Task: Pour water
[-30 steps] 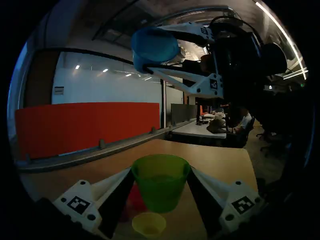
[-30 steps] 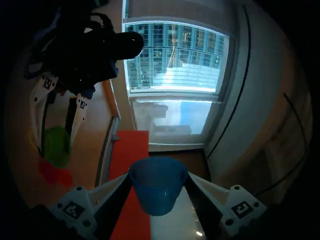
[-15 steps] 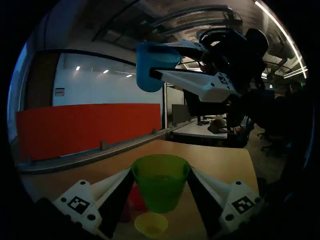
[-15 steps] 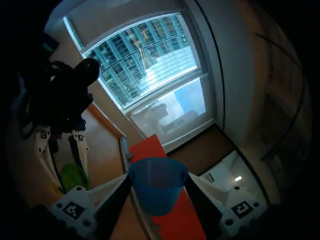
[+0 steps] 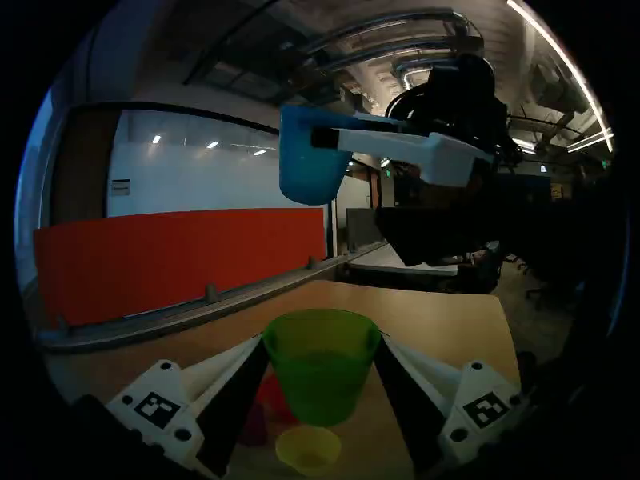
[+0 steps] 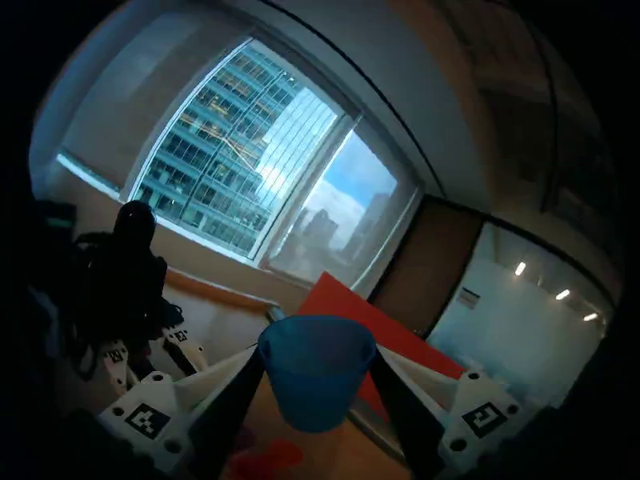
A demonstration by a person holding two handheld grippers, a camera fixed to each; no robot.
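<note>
Left hand-held gripper (image 5: 321, 352) grips green cup (image 5: 322, 380) | right (image 6: 318, 360), blue cup (image 6: 317, 388) | yellow cup (image 5: 308, 453) below

**Legible text, numbers, brands:** none can be read. Black-and-white square coded markers (image 5: 158, 408) stand on the bases of both fingers of the left gripper (image 5: 320, 342), one on each side of the green cup (image 5: 320, 380). The same kind stand on both fingers of the right gripper (image 6: 318, 352), on each side of the blue cup (image 6: 316, 388). A small pale wall placard (image 5: 118, 183) hangs above the orange panel (image 5: 176, 256); its print is too small to read.
</note>
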